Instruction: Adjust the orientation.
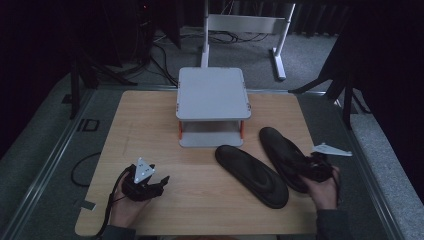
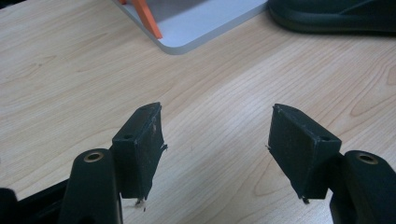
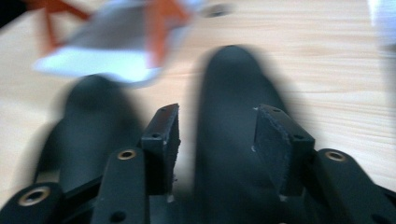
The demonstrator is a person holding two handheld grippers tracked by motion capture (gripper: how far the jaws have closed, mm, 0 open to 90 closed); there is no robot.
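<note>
So this looks like the grab stage on the shoes: the right gripper (image 1: 314, 167) is down at the heel end of the right-hand shoe (image 1: 282, 155), the one nearer the table's right edge, and its own view shows the jaws standing apart with that shoe's dark body running up between them. That view is pretty smeared, so I can't swear the pads are touching the shoe yet, but it doesn't look clamped to me. The other shoe (image 1: 251, 175) lies just beside it, angled the same way, toe pointing up toward the little grey shelf stand (image 1: 213, 92) at the back middle of the wooden table (image 1: 150, 130). Both shoes are flat on the tabletop, in front of and to the right of the stand, not on it. The left gripper (image 1: 159, 184) is way over on the near left, well apart from the shoes, jaws wide open over bare wood and holding nothing; the left gripper view just catches a corner of the stand's bottom shelf and the nearer shoe up top. My guess for the next move: settle the right jaws squarely across the heel, close them on it, then lift without dragging the neighbouring shoe along, since they sit close together.
</note>
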